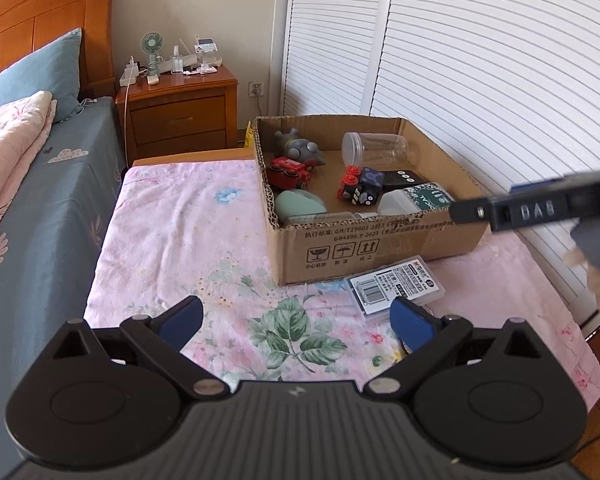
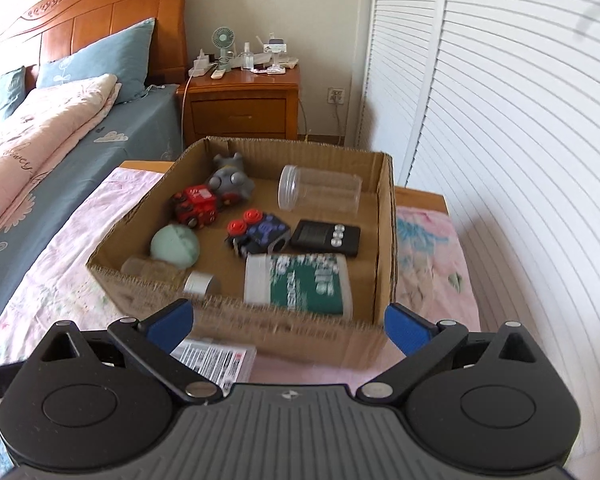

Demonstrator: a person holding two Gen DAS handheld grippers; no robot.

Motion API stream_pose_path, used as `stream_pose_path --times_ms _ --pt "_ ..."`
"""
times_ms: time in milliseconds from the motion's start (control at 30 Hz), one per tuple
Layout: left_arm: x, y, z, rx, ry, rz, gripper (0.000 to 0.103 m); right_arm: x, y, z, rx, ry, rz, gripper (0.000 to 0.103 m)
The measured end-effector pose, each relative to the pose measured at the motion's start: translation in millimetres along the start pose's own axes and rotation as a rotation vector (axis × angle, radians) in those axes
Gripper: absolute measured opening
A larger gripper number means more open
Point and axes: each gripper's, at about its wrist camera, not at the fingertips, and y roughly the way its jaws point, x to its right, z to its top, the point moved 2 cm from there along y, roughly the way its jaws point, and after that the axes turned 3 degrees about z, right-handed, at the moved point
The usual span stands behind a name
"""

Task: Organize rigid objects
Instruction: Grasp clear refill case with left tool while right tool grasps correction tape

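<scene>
A cardboard box (image 1: 380, 240) (image 2: 260, 330) stands on a table with a pink floral cloth. It holds a grey toy (image 2: 230, 178), a red toy car (image 2: 196, 208), a clear jar (image 2: 320, 192), a black and red toy (image 2: 258, 234), a black timer (image 2: 326, 238), a green-labelled bottle (image 2: 300, 284), a mint ball (image 2: 175, 246) and a small bottle (image 2: 168, 274). A clear plastic case (image 1: 396, 286) (image 2: 216, 360) lies on the cloth in front of the box. My left gripper (image 1: 296, 320) is open and empty above the cloth. My right gripper (image 2: 288, 326) is open and empty at the box's near wall.
A bed (image 1: 32, 168) with blue sheet and pink quilt lies to the left. A wooden nightstand (image 1: 176, 108) with a fan and small items stands behind. White louvred doors (image 1: 480, 60) are to the right. The right gripper's body (image 1: 540, 210) reaches in beside the box.
</scene>
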Motion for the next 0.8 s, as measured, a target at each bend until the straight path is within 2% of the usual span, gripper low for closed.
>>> stream_pose_path --times_ms 67,267,500,633,800 --pt "-0.6 -1.3 -1.8 -0.001 -0.002 0.0 0.099 -1.4 -2.1 -11.3 0.0 0.02 -0.006 0.103" --pt "-4.1 -4.5 -5.9 0.001 -0.004 -0.018 0.099 6.9 12.3 -37.7 -0.062 0.09 -0.106 0.103" --pt "-5.8 -1.0 -10.9 -0.014 -0.003 -0.03 0.099 7.2 43.1 -51.4 -0.123 0.082 -0.184 0.103" --pt "-10.3 2.0 -12.3 -0.022 -0.009 -0.026 0.099 2.3 55.6 -52.2 -0.141 0.08 -0.185 0.103" --pt "-16.5 7.8 -13.8 -0.034 -0.033 -0.025 0.099 -13.6 64.6 -50.7 -0.149 0.057 -0.132 0.103"
